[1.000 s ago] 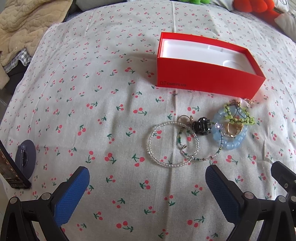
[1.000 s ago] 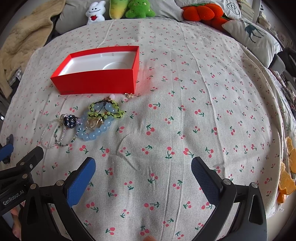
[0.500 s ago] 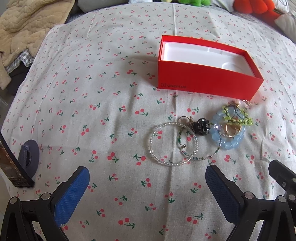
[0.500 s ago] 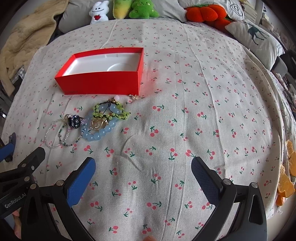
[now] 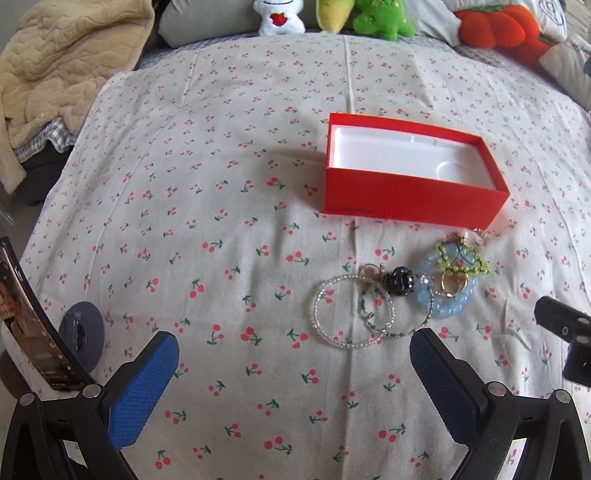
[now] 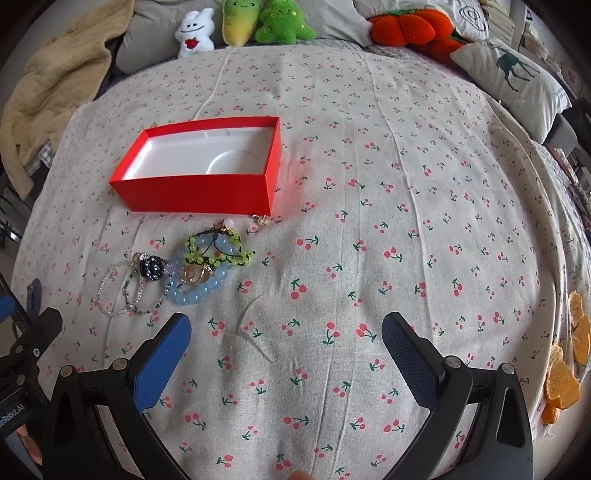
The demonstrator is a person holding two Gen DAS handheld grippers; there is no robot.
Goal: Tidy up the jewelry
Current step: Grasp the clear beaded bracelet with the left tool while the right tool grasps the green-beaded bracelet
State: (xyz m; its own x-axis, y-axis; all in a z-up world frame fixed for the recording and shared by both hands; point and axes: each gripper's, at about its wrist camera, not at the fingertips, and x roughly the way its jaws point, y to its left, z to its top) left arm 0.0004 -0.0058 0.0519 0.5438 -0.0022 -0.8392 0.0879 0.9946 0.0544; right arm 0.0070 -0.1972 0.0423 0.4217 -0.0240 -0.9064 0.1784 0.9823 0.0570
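An open red box (image 5: 413,197) (image 6: 199,194) with a white empty inside lies on the cherry-print bedsheet. In front of it sits a pile of jewelry: a clear bead bracelet (image 5: 321,317) (image 6: 105,295), a thin green-bead chain (image 5: 399,334), a dark round charm (image 5: 400,282) (image 6: 151,268), a light-blue bead bracelet (image 5: 452,306) (image 6: 201,291), a gold ring (image 5: 452,284) (image 6: 194,275) and a yellow-green bead bracelet (image 5: 476,264) (image 6: 218,260). My left gripper (image 5: 293,341) is open just short of the pile. My right gripper (image 6: 286,325) is open to the right of the pile, over bare sheet.
A phone (image 5: 33,325) and a grey round holder (image 5: 83,332) lie at the left edge. Plush toys (image 6: 243,22), an orange pumpkin cushion (image 6: 406,27), a deer pillow (image 6: 513,74) and a beige blanket (image 5: 55,62) line the back. Orange pieces (image 6: 565,373) lie far right.
Both grippers have pulled back and tilted up, so the box and jewelry now sit lower and the plush toys come into view. Nothing on the bed has moved.
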